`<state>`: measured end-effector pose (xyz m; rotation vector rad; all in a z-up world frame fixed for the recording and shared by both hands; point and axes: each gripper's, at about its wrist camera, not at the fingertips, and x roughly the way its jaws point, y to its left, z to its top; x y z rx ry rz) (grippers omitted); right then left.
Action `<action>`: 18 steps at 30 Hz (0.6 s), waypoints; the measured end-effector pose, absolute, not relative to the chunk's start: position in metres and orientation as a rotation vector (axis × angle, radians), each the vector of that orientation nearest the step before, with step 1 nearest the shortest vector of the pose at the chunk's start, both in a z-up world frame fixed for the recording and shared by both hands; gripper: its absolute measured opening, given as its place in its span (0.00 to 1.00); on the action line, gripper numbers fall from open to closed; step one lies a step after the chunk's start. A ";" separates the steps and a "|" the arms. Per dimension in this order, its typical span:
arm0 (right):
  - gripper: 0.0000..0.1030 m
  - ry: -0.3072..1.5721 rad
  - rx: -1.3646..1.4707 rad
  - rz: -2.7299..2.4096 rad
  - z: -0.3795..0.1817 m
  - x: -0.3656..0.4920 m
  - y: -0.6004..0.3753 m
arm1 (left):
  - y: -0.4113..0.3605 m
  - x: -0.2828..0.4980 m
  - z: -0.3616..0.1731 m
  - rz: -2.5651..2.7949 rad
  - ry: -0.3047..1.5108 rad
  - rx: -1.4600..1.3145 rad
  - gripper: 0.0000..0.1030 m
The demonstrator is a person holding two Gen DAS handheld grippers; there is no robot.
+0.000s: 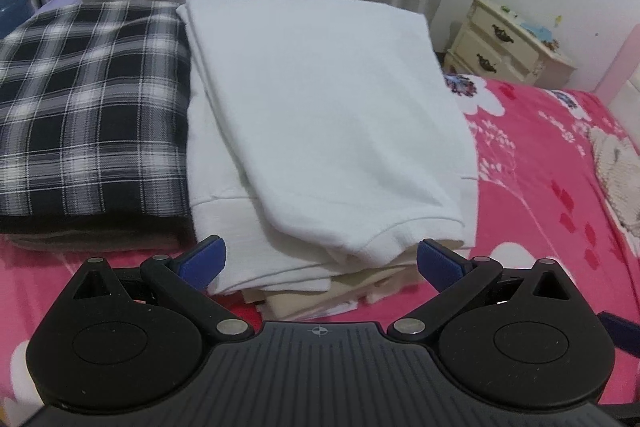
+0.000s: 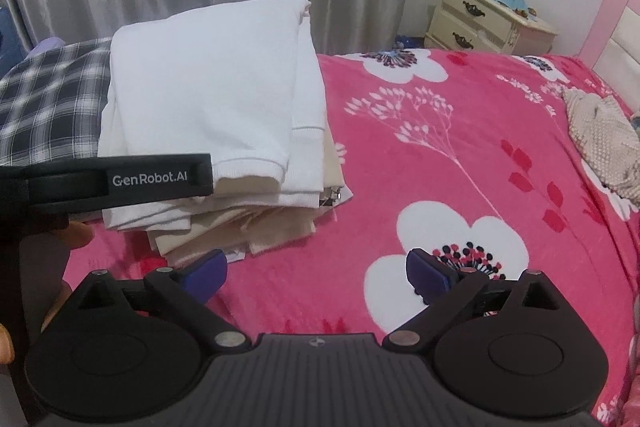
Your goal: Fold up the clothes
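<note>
Left tongs [image 1: 321, 259]: spread wide, nothing pinched; held just in front of the near edge of the clothes stack, at the height of its upper layers.

Right tongs [image 2: 316, 273]: spread wide and empty, held over bare blanket to the right of the stack, well apart from any garment.

White garment [image 1: 320, 107]: folded and laid on top of the stack; its ribbed hem faces the left tongs and overhangs the layers beneath.

Cream layers [image 2: 240, 231]: folded pieces are seen under the white garment, with uneven edges sticking out at the near side.

Plaid garment [image 1: 88, 99]: folded, lying just beside the stack on its left and touching it.

Pink floral blanket [image 2: 460, 155]: the bed cover on which all the clothes rest.

Crumpled textured cloth [image 2: 604, 143]: lying far right on the bed, apparently unfolded; what kind of item it is cannot be told.

Stage: the stack is judged finished or nearly so.

Risk, stack: a forward push by the left tongs would likely shove the top fold askew or topple the uneven layers.

Risk, grasp: a pinch at the hem could catch only one layer, so the fold would be pulled open when lifted.
</note>
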<state>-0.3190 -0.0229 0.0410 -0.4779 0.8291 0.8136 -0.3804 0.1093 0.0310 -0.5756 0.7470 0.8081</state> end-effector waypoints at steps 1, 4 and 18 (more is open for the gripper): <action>0.96 0.827 -0.487 0.814 0.041 -0.320 -0.021 | 0.110 -0.380 0.030 0.810 0.753 -0.575 1.00; 0.96 0.833 -0.491 0.823 0.041 -0.320 -0.018 | 0.111 -0.381 0.030 0.818 0.757 -0.577 1.00; 0.96 0.845 -0.514 0.790 0.038 -0.321 -0.012 | 0.118 -0.382 0.028 0.816 0.771 -0.578 1.00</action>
